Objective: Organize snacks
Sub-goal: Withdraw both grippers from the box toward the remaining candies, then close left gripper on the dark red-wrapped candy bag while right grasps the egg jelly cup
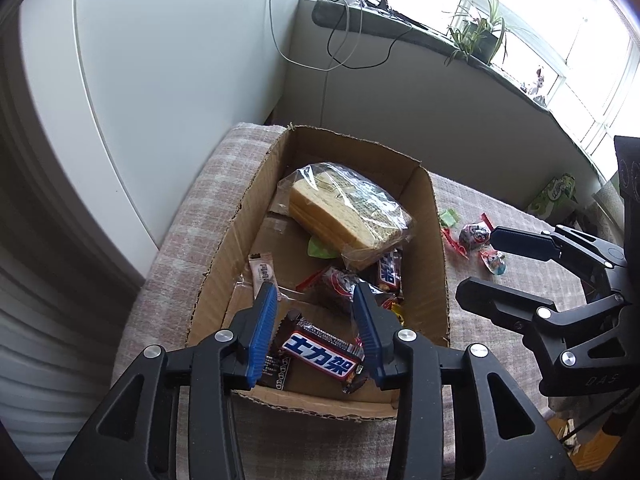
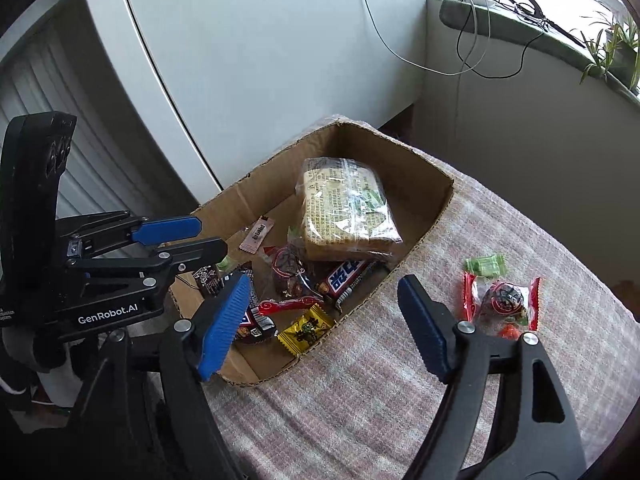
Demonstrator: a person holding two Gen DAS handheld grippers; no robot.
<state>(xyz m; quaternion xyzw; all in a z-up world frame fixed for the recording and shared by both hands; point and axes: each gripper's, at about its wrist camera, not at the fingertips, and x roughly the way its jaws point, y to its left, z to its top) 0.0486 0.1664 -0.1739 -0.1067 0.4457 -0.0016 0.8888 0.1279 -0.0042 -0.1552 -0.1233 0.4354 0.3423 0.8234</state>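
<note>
Two grippers hang over a cardboard box (image 1: pixel 436 240) that sits on a checked cloth (image 2: pixel 400 380). The left gripper (image 1: pixel 316 296) is held above the near end of the box with its blue-padded fingers spread apart and nothing between them — a chocolate bar (image 1: pixel 320 354) with a white and blue label lies on the box floor beneath the gap. The right gripper (image 2: pixel 324 292) is opened wide and empty as well; its left finger is over the box's near corner, its right finger over the cloth outside the box wall.

Inside the box, a clear bag of wafers (image 2: pixel 344 208) leans toward the far end, partly on a second chocolate bar (image 2: pixel 346 276). Nearer lie a small pink sachet (image 2: pixel 257 235), a yellow candy (image 2: pixel 306 330) and a red-wrapped snack (image 2: pixel 290 304).

Outside, on the cloth beside the right gripper, rest a green candy (image 2: pixel 486 266) and, just beside it, a red-edged clear packet (image 2: pixel 502 300).
</note>
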